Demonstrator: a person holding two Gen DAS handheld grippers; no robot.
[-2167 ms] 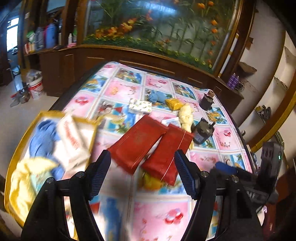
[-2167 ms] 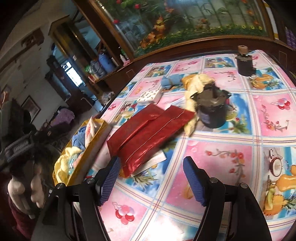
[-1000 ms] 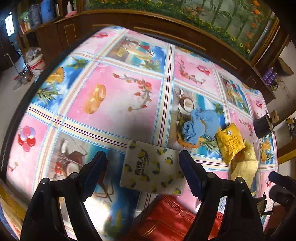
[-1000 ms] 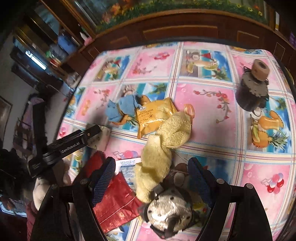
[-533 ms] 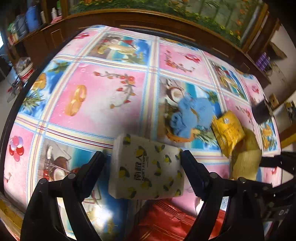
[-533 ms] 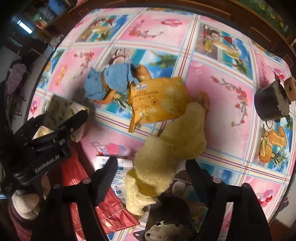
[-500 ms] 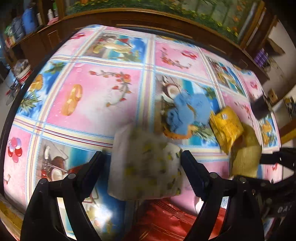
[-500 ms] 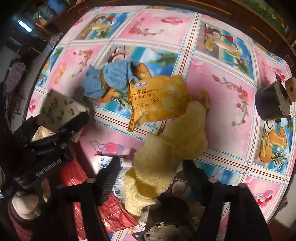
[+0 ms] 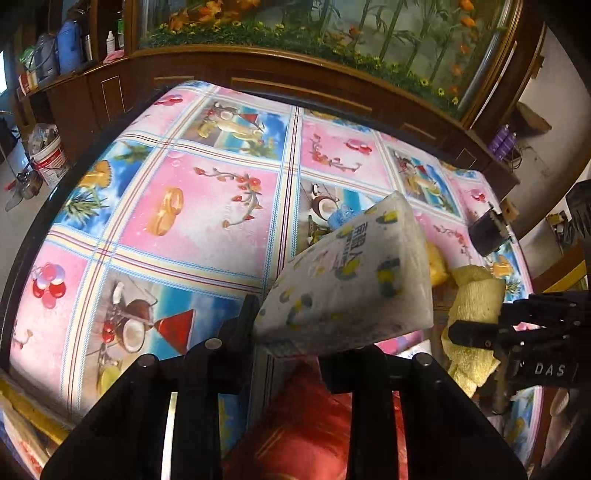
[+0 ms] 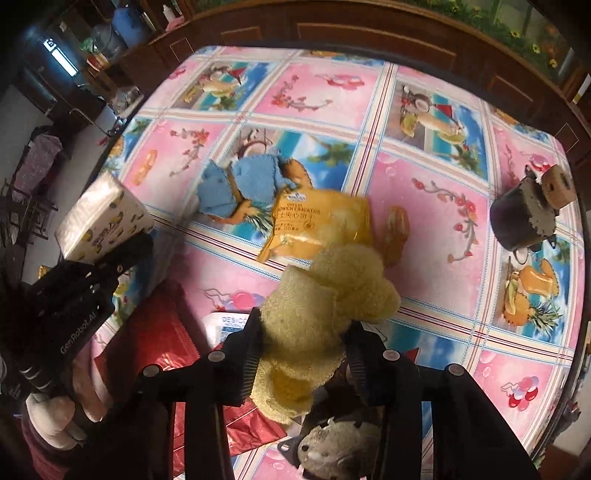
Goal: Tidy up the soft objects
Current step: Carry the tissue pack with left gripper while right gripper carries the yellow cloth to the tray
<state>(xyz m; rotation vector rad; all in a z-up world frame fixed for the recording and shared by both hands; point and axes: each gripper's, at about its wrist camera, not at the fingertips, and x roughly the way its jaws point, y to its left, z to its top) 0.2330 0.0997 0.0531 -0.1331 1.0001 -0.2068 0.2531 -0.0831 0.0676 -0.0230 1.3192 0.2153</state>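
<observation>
Fluffy terry towel (image 10: 328,295), glossy tablecloth (image 10: 436,206)

I'm looking over a table (image 9: 207,206) under a pink-and-blue fruit-print cloth. Ahead of my tools, dark wood cabinets (image 9: 258,79) are running under a big aquarium (image 9: 332,33). Far left, a white bucket (image 9: 51,162) is sitting on pale floor (image 9: 14,221).

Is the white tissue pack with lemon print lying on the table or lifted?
Lifted. The white lemon-print tissue pack sits tilted in the left gripper, clear of the patterned tablecloth; the right wrist view shows the same.
</observation>
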